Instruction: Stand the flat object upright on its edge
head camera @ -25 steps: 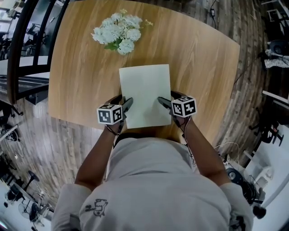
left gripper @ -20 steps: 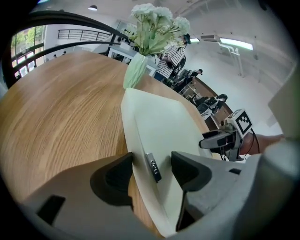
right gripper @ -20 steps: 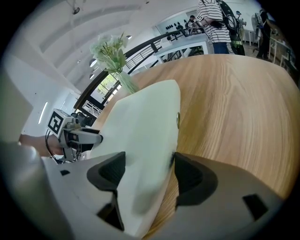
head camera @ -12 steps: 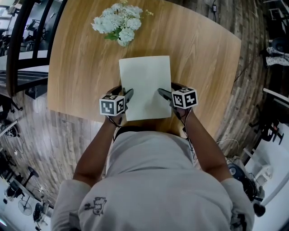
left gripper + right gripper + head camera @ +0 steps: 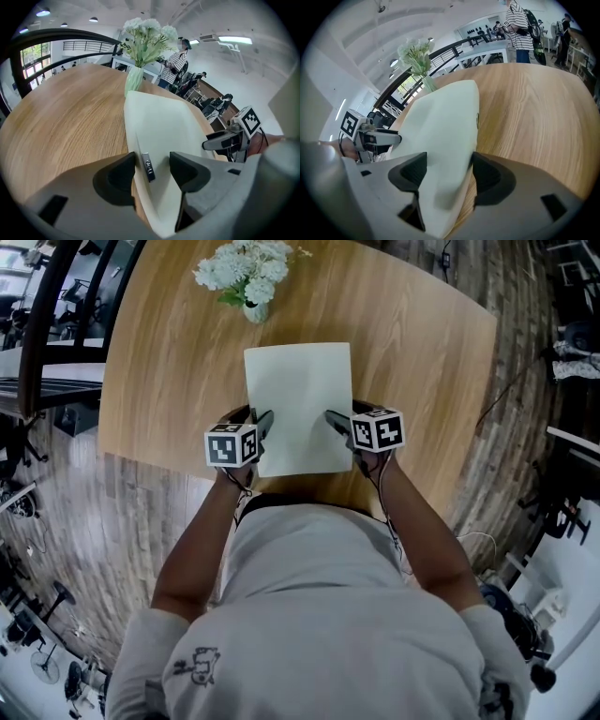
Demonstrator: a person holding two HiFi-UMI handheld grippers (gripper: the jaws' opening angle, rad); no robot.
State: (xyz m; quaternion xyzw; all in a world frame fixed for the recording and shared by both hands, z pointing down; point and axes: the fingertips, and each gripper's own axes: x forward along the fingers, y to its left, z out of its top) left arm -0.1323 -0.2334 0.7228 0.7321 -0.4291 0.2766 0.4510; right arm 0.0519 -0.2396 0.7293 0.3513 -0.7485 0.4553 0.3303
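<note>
Since a second ago both pairs of jaws have narrowed slightly and are closing. The left gripper (image 5: 265, 420) straddles the pale flat object's (image 5: 298, 399) left edge and the right gripper (image 5: 330, 418) its right edge, neither yet pinching. The object sits between them on the tabletop (image 5: 412, 343), with flowers (image 5: 242, 268) beyond.

Bright, even indoor light. Ceiling strip light (image 5: 234, 40) and small spot lamps sit overhead in the left gripper view. Daylight comes through the window (image 5: 33, 58) at far left, slightly blown out. Worktop (image 5: 422, 352) evenly lit, low sheen, only faint soft shadows. Pale sheet (image 5: 298, 399) reads near white, no hard glare. Head view sharp but heavy fisheye: floor (image 5: 84, 521) planks bow toward the edges. Both gripper views have a round vignette with black corners, a soft near foreground and a fuzzy far background.
</note>
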